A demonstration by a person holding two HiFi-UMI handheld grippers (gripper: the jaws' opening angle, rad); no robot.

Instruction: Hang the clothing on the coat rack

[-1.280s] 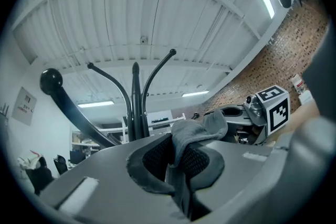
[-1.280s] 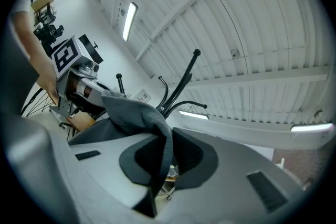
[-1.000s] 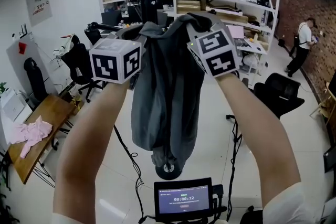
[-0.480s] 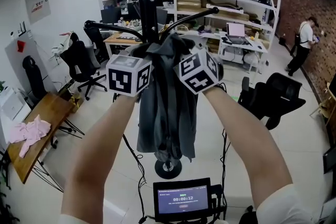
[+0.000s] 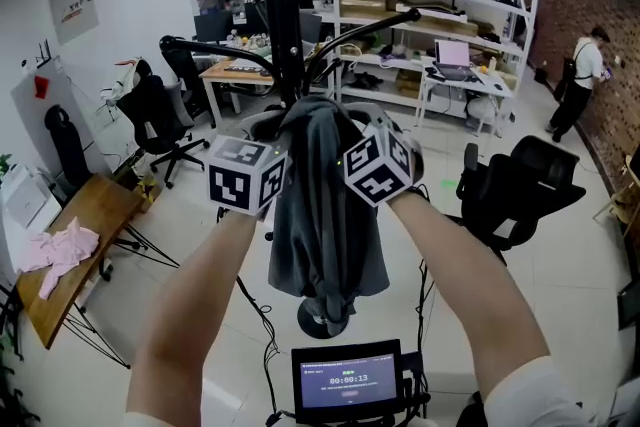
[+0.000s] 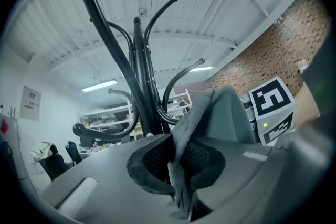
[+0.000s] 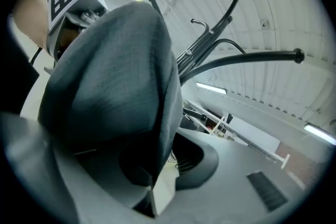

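A dark grey garment (image 5: 325,215) hangs between my two grippers, right against the black coat rack's pole (image 5: 284,5). Its top sits just under the lower curved arms (image 5: 365,30); I cannot tell whether it rests on a hook. In the head view, my left gripper (image 5: 272,133) is shut on the left side of the collar and my right gripper (image 5: 342,125) on the right side. In the left gripper view, a fold of the garment (image 6: 220,118) is pinched in the left gripper (image 6: 178,168). In the right gripper view, the garment (image 7: 115,86) drapes over the right gripper (image 7: 156,178).
The rack's round base (image 5: 318,320) stands on the floor, with a tablet screen (image 5: 348,380) near me. Office chairs (image 5: 515,185) stand right and left. At the left is a wooden table (image 5: 85,220) with a pink cloth (image 5: 60,250). Shelves line the back; a person (image 5: 585,65) stands far right.
Both grippers have come down with the garment and drawn closer together. The garment's top has dropped from the rack's upper arms to below the lower arms.
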